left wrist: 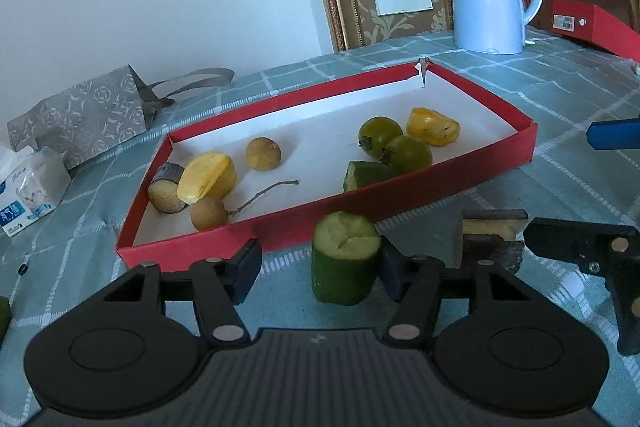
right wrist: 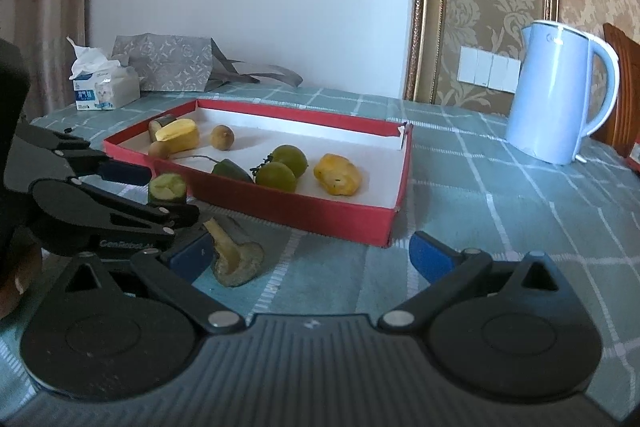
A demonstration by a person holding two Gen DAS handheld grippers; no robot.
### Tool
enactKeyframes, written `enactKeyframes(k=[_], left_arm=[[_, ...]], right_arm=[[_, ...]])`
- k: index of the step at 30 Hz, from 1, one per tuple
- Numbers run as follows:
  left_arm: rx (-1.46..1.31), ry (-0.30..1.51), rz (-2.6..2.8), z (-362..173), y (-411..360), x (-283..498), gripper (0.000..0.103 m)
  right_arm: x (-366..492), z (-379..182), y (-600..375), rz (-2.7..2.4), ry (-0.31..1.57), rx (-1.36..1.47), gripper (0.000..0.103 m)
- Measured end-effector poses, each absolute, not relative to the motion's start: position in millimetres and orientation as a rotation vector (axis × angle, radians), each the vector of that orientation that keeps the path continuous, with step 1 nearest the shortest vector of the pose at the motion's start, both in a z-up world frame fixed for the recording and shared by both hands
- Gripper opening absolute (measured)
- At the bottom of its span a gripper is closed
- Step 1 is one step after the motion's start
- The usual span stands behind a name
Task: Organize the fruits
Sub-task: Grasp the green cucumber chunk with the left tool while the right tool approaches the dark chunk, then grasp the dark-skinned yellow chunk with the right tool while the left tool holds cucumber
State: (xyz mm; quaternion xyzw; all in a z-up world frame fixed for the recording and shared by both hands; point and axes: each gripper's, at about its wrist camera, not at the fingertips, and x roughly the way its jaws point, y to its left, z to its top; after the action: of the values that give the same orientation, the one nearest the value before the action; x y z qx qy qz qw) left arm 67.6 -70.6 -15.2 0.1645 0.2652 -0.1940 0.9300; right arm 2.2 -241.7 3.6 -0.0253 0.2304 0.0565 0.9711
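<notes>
Left gripper [left wrist: 318, 273] level, straddling cucumber piece [left wrist: 345, 259]

The box [right wrist: 280, 205] lies on the table [right wrist: 500, 227]. In the box lie several fruits [right wrist: 280, 167]. Just before it stands a cucumber piece [left wrist: 346, 263]; behind it, to the right, the kettle [right wrist: 560, 95].

A pale blue kettle [right wrist: 560, 95], a patterned grey bag [right wrist: 168, 63] and a tissue pack [right wrist: 105, 89] stand on the checked tablecloth [right wrist: 500, 195].
</notes>
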Motion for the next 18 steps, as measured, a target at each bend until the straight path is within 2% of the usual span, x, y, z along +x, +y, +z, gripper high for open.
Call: enactKeyframes(k=[2, 18], left_arm=[[0.327, 0.550, -0.412, -14.8, -69.6, 66.7, 0.045], [0.229, 0.578, -0.344, -12.2, -24.1, 51.7, 0.045]], right_arm=[[3.3, 3.1, -243.1, 0.116, 0.473, -0.046, 0.103], [8.9, 0.0, -242.0, 0.238, 0.517, -0.031, 0.103]])
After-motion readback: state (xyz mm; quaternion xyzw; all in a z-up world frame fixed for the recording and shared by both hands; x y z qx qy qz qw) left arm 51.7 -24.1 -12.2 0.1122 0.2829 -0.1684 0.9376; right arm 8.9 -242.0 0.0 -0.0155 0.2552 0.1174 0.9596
